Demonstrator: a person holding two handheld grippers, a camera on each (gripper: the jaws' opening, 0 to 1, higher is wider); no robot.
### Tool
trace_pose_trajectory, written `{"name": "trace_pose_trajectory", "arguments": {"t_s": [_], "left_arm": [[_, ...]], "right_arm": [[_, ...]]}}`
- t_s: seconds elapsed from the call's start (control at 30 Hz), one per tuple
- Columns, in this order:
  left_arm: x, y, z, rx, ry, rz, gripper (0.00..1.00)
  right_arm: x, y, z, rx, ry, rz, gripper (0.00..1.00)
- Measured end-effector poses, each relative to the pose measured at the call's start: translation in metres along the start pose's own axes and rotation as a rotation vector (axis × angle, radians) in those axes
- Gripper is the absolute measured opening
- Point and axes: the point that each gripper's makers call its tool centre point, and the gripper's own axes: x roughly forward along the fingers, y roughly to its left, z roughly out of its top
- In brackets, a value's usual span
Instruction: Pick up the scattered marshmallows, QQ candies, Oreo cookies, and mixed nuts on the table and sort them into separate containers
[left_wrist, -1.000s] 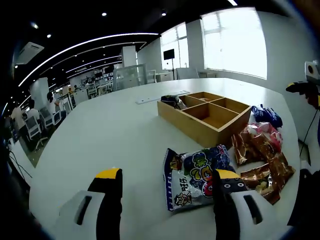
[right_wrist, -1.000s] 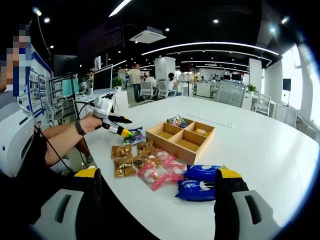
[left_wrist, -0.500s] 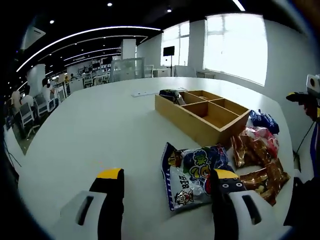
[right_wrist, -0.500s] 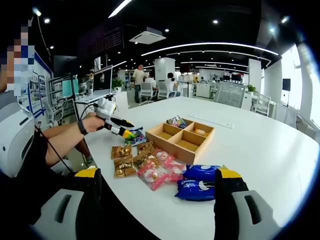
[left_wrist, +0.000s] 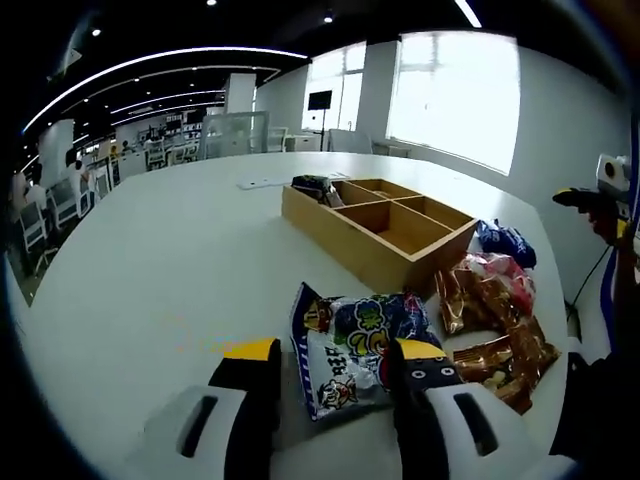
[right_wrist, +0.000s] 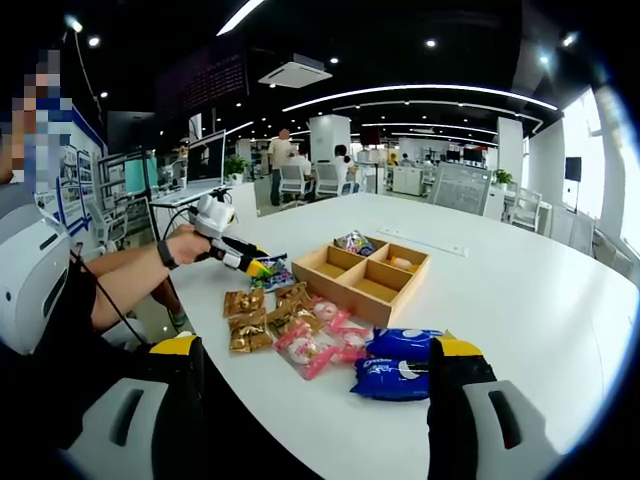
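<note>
— What do we have on the tabletop?

— We see a white, rounded surface carrying a wooden divided tray, with a flat white strip lying beyond it.

— And near us?

— We find a blue candy bag flat on the surface, brown packets and pink packets just beside the tray, and two blue cookie packs near the edge.

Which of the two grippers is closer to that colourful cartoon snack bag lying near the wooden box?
Left. The left gripper has its open jaws at the colourful bag. The right gripper sits apart, by the blue packets.
</note>
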Motion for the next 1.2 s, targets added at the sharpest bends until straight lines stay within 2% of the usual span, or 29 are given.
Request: {"name": "trace_pose_trajectory", "arguments": {"t_s": [0.07, 0.4, 0.8, 1.1, 1.2], "left_arm": [[0.002, -0.002, 0.000, 0.002, 0.004, -0.016, 0.40], [0.001, -0.010, -0.002, 0.011, 0.009, -0.029, 0.34], [-0.004, -0.021, 0.002, 0.079, -0.025, 0.011, 0.24], [-0.009, -0.028, 0.006, 0.027, -0.065, 0.023, 0.13], [-0.006, -0.020, 0.010, -0.001, -0.075, 0.018, 0.11]], "right_arm": [[0.000, 0.000, 0.000, 0.000, 0.000, -0.001, 0.88], [-0.002, 0.000, 0.000, -0.003, 0.002, -0.003, 0.88], [-0.003, 0.000, 0.002, -0.001, -0.008, -0.004, 0.88], [-0.003, 0.000, 0.001, -0.002, -0.006, -0.002, 0.87], [-0.003, 0.000, 0.000, -0.002, -0.006, -0.004, 0.87]]}}
